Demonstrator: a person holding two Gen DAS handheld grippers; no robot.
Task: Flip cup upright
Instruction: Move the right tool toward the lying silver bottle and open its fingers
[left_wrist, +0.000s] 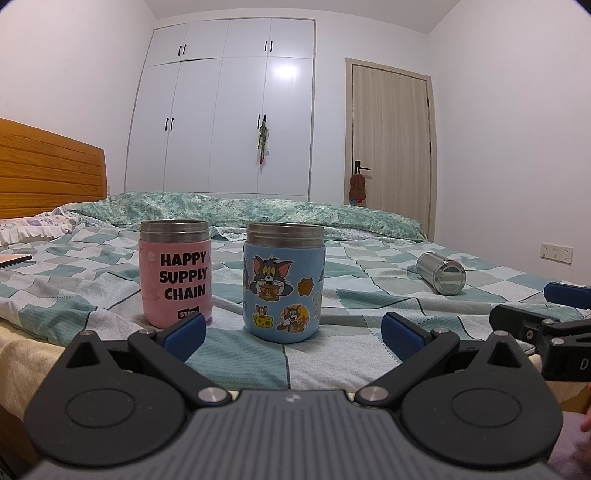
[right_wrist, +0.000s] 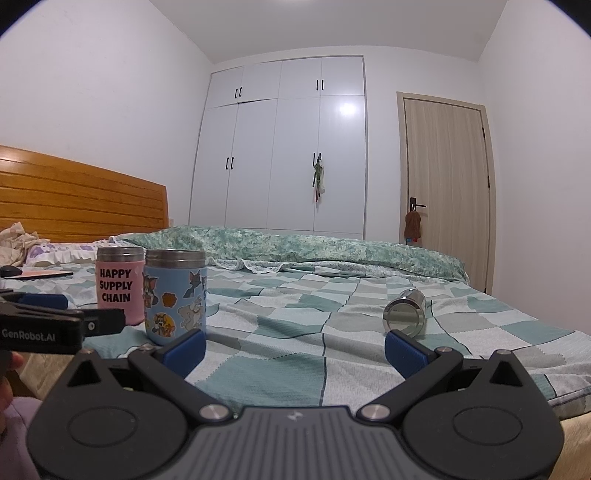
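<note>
While both hand-held grippers (left_wrist: 291, 334) (right_wrist: 294, 349) gape empty, the shiny steel cup (right_wrist: 405, 313) lies sideways

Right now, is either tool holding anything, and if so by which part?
Nothing is held. The left tool and the right tool are both open and empty; the silver cup lies on its side on the bed, untouched.

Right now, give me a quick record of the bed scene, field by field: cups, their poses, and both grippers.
surface: bed with a checked sheet
pink cup: upright, on the left
blue cup: upright, right of the pink cup, apart from it
steel cup: lying on its side, off to the right, still to be flipped
left gripper: open, holding nothing
right gripper: open, holding nothing, facing the steel cup
</note>
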